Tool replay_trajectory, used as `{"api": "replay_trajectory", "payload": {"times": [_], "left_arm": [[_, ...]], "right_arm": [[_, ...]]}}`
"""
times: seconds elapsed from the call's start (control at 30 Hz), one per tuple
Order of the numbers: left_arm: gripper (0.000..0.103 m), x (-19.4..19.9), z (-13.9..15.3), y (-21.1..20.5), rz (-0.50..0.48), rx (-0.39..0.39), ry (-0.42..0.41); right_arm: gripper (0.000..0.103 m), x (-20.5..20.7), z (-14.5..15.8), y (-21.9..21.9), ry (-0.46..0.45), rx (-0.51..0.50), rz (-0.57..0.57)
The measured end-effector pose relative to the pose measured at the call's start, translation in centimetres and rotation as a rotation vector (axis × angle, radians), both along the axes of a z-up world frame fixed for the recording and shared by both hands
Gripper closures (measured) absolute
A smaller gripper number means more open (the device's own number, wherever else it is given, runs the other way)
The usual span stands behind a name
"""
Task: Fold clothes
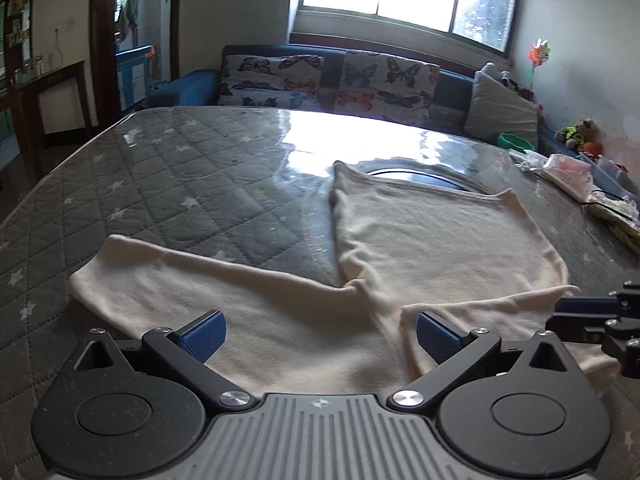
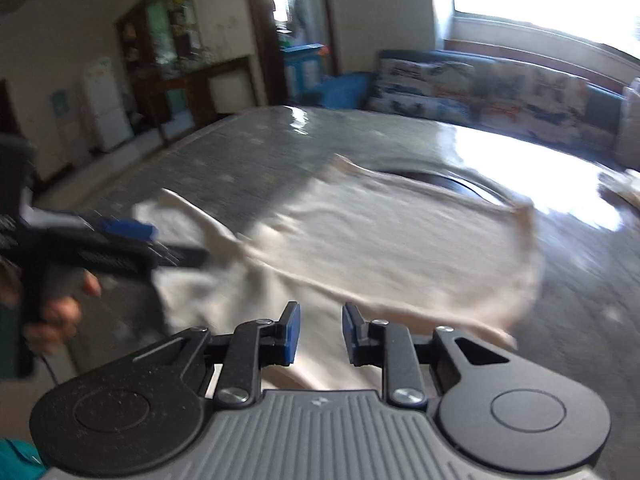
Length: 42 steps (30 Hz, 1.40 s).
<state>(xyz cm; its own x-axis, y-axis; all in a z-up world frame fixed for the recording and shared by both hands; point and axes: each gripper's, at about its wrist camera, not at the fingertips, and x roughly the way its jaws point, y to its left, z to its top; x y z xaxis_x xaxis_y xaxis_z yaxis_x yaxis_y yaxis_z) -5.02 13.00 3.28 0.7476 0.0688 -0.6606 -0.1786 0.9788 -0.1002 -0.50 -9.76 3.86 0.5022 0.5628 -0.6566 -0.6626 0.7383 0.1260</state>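
Observation:
A cream long-sleeved top [image 1: 436,236] lies flat on a grey quilted table [image 1: 168,168] under a shiny clear cover. One sleeve [image 1: 168,280] stretches to the left. My left gripper [image 1: 320,334] is wide open just above the near part of the top, empty. My right gripper [image 2: 319,334] is partly open over the near edge of the same top [image 2: 380,240], with nothing between its pads. The right wrist view is blurred. The left gripper also shows there at the left [image 2: 132,232], held by a hand. The right gripper's tip shows at the right edge of the left wrist view [image 1: 592,312].
A blue sofa [image 1: 452,84] with butterfly cushions [image 1: 280,80] stands behind the table under a window. Plastic bags and packets [image 1: 572,172] lie on the table's right side. A dark cabinet [image 2: 192,80] and doorway are at the left.

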Motion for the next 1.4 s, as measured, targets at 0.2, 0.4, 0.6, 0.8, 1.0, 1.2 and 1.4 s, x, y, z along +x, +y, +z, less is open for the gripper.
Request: {"api": "replay_trajectory", "payload": {"times": [0.2, 0.4, 0.6, 0.8, 1.0, 1.2, 1.4], "left_arm": [[0.006, 1.2, 0.4, -3.1, -0.113, -0.003, -0.025], [0.018, 2.0, 0.3, -5.6, -0.215, -0.010, -0.049], [0.041, 3.1, -0.6, -7.1, -0.279, -0.031, -0.038], [0.058, 3.7, -1.7, -7.8, -0.314, -0.035, -0.020], [0.059, 3.8, -2.5, -7.4, -0.315, -0.027, -0.008], [0.055, 2.7, -2.0, -6.3, -0.286, -0.035, -0.020], [0.041, 0.8, -0.9, -3.4, -0.192, -0.009, -0.057]], "right_arm": [[0.081, 0.7, -2.2, -5.2, 0.048, -0.034, -0.136], [0.081, 1.2, -2.4, -7.3, 0.058, -0.024, -0.171], [0.081, 3.3, -0.8, -5.7, -0.010, 0.022, -0.146], [0.089, 4.8, -2.8, -5.6, -0.004, -0.012, -0.181], [0.088, 4.5, -2.3, -6.2, -0.014, -0.017, -0.195], [0.086, 2.3, -2.0, -4.4, -0.059, -0.047, -0.094], [0.084, 0.7, -2.2, -1.8, -0.057, -0.058, -0.004]]}}
